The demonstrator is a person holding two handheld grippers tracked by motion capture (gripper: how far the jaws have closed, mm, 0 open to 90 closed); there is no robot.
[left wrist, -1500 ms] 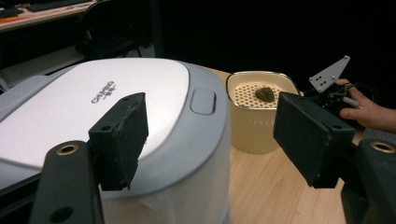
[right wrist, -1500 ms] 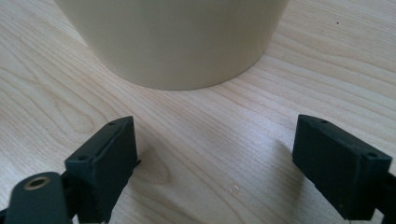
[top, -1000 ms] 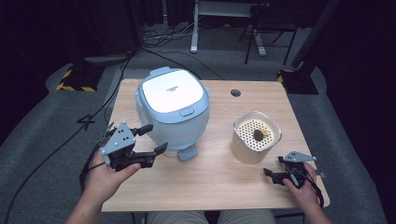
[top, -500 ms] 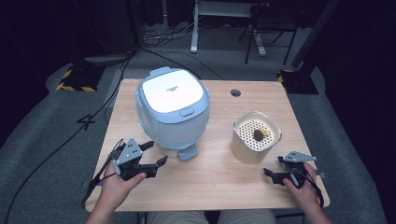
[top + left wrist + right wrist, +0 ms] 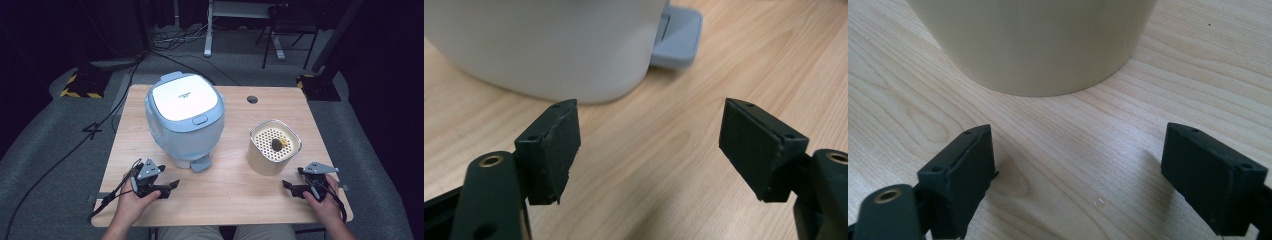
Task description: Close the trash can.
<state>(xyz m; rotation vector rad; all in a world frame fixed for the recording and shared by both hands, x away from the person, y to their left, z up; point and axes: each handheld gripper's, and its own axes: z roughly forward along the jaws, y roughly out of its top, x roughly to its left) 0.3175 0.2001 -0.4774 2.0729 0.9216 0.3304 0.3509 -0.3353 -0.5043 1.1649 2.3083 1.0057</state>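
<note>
A pale blue bin with a white lid [image 5: 185, 117] stands at the table's middle left, its foot pedal [image 5: 201, 163] facing me. My left gripper [image 5: 169, 189] rests low on the table in front of the bin. Its jaws have just been opening and stand open with nothing between them. The left gripper view [image 5: 649, 135] looks at the bin's white base [image 5: 549, 45] and pedal [image 5: 679, 35]. A cream container [image 5: 272, 150] with a perforated insert holds a small dark and yellow object [image 5: 277, 144]. My right gripper [image 5: 291, 178] sits open beside it, facing the container's wall [image 5: 1038, 40].
The wooden table [image 5: 235, 200] has a cable hole [image 5: 252, 99] at the back right. Cables trail from both grippers over the front edge. Beyond the table lie a dark floor, a yellow-black striped block [image 5: 82, 85] and chair legs.
My left gripper has sunk from beside the bin's front down to the table near the front edge. Neither the right gripper nor the bin and the container have moved.
</note>
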